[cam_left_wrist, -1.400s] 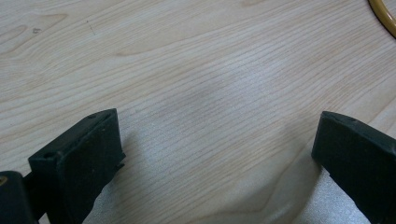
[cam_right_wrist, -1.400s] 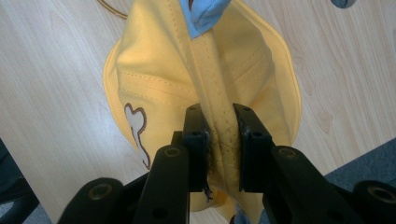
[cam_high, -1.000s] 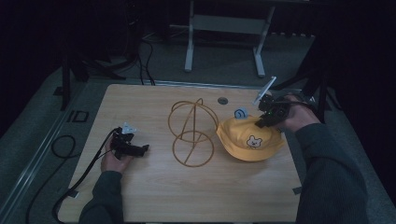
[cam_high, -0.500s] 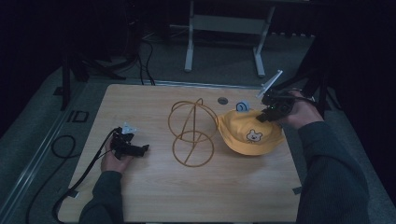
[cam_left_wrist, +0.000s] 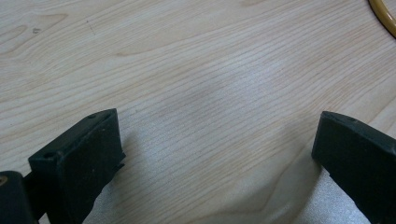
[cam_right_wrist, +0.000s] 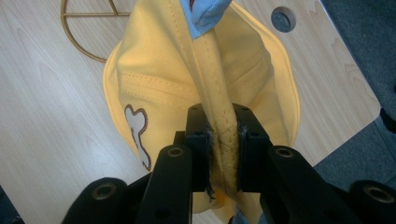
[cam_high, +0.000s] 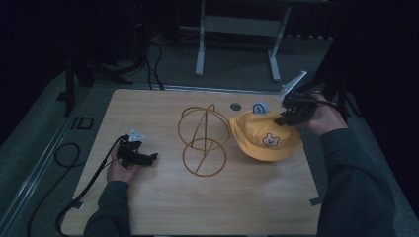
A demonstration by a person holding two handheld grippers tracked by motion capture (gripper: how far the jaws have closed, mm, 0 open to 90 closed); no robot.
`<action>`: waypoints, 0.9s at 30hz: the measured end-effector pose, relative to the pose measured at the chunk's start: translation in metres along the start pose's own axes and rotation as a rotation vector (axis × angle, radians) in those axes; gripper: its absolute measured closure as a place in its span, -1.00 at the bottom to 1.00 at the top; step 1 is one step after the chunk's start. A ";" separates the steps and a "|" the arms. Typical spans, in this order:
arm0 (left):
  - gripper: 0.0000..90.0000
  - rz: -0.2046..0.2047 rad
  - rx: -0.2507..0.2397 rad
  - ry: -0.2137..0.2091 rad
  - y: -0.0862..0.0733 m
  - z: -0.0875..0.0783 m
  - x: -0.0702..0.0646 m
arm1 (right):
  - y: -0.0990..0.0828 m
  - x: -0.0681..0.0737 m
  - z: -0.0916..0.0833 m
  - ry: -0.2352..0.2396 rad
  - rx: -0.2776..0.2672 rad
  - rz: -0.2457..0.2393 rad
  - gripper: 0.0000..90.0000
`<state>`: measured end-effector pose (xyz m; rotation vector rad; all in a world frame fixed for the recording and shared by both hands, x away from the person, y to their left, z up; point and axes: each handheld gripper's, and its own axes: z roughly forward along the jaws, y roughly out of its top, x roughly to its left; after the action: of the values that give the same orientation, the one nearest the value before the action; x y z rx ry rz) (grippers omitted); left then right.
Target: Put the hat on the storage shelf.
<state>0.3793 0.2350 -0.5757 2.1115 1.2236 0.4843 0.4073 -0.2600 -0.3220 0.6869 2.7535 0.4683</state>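
1. Hat (cam_high: 264, 138) is what we see changing: against the earlier high views it has drifted a little toward the right edge of the table (cam_high: 163, 202), and its near brim now looks lifted where it had lain flatter.

2. Right gripper (cam_high: 289, 117) has come along with it. In the right gripper view its jaws are clamped on a pinched fold of the hat's stitched brim (cam_right_wrist: 219, 121), yellow cloth bunched between them and a blue tab (cam_right_wrist: 205, 14) hanging above.

3. Left gripper (cam_high: 136, 155) has not moved from its place on the left of the table, well apart from the hat. Its jaws stand wide apart with nothing between them, bare wood under them in the left gripper view.

4. Stand (cam_high: 202, 140), the gold wire frame, sits where it was, between the two grippers, its rings just beside the hat's left brim.

5. We judge the grip is made and the lift begun; the hat still rests partly on the table, so carrying it off is yet to come.

6. We would guess the stand is where the hat goes. A single pinch on soft cloth may let it sag or slip on the way.
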 end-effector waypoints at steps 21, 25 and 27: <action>-0.97 0.001 0.001 0.000 0.000 0.000 0.000 | 0.002 -0.004 -0.035 -0.010 -0.102 -0.004 0.74; -0.97 0.000 0.001 0.000 0.000 0.000 0.000 | 0.003 -0.002 -0.037 -0.012 -0.108 -0.014 0.74; -0.97 0.000 0.001 0.000 0.000 0.000 0.000 | 0.003 -0.002 -0.039 -0.013 -0.113 -0.019 0.74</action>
<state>0.3793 0.2350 -0.5756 2.1121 1.2240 0.4838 0.3974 -0.2675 -0.2852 0.6328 2.6948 0.6077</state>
